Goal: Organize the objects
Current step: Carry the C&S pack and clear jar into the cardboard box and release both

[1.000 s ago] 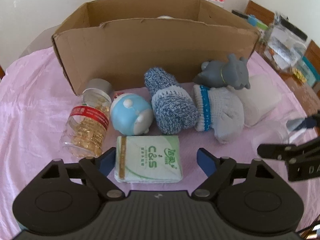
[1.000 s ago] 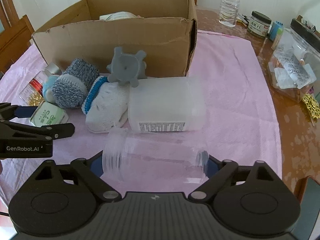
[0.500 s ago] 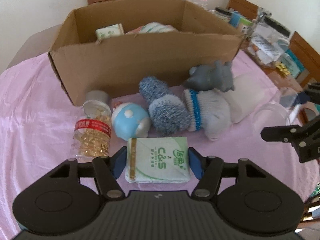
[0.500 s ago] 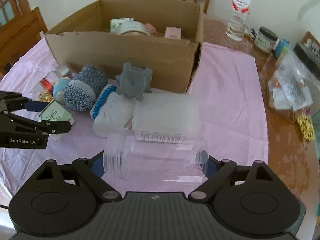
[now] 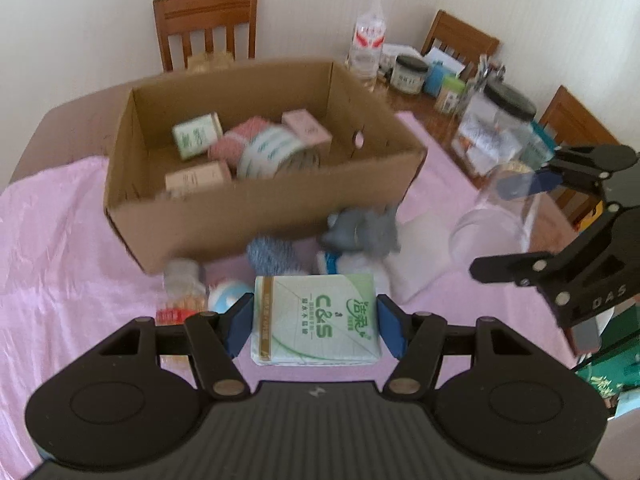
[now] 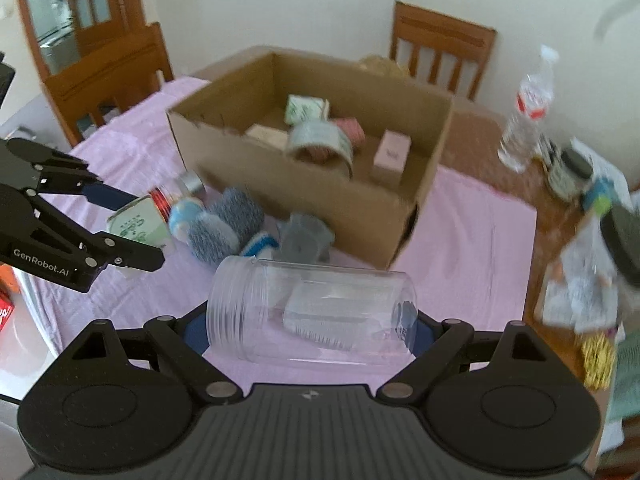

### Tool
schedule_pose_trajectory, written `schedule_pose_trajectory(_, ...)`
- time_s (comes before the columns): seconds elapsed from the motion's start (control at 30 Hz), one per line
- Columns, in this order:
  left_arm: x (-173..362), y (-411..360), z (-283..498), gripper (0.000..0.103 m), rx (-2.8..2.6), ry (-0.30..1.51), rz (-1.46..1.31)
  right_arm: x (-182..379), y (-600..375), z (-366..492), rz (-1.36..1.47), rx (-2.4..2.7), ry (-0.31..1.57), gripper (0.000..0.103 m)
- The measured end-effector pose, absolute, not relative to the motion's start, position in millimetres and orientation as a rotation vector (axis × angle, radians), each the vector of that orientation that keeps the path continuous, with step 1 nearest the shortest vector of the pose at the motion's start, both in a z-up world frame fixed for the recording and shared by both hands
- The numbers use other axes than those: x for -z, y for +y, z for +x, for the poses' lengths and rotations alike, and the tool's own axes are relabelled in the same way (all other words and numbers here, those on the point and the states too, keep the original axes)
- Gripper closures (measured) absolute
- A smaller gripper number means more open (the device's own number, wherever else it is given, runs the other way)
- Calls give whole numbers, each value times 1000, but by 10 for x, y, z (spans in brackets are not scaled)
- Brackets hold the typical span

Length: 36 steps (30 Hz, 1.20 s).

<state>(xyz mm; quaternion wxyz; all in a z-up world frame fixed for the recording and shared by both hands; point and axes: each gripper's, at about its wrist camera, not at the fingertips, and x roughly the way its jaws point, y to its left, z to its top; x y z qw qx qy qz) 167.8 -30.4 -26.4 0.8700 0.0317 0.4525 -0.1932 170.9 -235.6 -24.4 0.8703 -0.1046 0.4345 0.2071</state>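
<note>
Both grippers lifted since 1 s ago: left gripper clamps tissue pack, right gripper clamps clear jar. You've got both airborne, so cardboard box drop looks next.

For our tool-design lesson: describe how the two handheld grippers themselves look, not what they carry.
Both are matte black: left gripper and right gripper have ribbed bodies, round side discs, silver pivot pins, linkage arms and blue finger pads. White "GenRobot.AI" lettering marks the left one's side.

One box, three chairs, two jars.
</note>
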Motion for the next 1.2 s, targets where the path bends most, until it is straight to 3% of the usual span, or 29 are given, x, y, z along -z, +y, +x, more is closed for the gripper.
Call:
schedule_pose_trajectory(0.47, -181, -179, 2537, 39, 374, 829, 111, -189, -2175, 2389, -257, -461, 784, 9)
schedule_pose_trajectory(0.67, -210, -119, 2935, 39, 347, 809, 117, -182, -2115, 2783, -254, -453, 785, 9)
schedule_pose_trajectory(0.77, -189, -79, 3106, 39, 334, 812, 105, -134, -2085, 2894, -263, -439, 780, 0)
schedule_pose_trajectory(1.13, -34, 56, 3489, 39, 296, 834, 101, 5, -2112, 2850, -253, -400, 812, 0)
schedule_pose_trajectory(1.17, -20, 68, 3529, 36, 285, 835, 100, 6, -2116, 2836, -249, -393, 815, 0)
schedule_pose_trajectory(1.2, -13, 77, 3561, 25, 272, 836, 96, 6, -2128, 2825, -245, -386, 817, 0)
